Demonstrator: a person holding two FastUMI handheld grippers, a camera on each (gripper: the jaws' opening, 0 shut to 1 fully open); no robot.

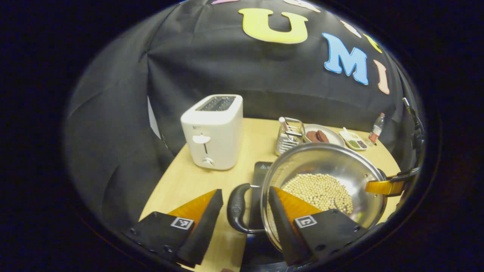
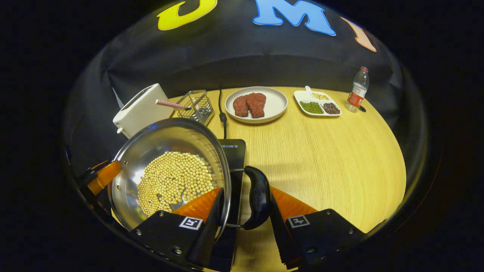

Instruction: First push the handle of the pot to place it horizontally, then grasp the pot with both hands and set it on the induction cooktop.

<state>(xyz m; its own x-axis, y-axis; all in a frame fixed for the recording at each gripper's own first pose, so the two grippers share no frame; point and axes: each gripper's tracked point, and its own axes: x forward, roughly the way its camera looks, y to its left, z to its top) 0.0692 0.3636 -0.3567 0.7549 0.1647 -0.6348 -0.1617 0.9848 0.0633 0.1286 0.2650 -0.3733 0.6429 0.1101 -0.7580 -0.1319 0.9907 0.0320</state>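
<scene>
— Left gripper view: we see our left gripper [image 1: 245, 211] spread open around the pot's [image 1: 332, 170] black side handle [image 1: 237, 207], one finger inside the rim, neither clearly pressing.

— And the right gripper [image 2: 244, 211]?

— Open too, straddling the other handle [image 2: 258, 202], one finger just beside it. We see the pot, holding pale beans [image 2: 172, 181], over the dark cooktop [image 2: 232, 151] on the wooden table [image 2: 321, 151].

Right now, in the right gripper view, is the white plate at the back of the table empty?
No: the white plate holds two reddish-brown pieces of meat lying side by side.
</scene>
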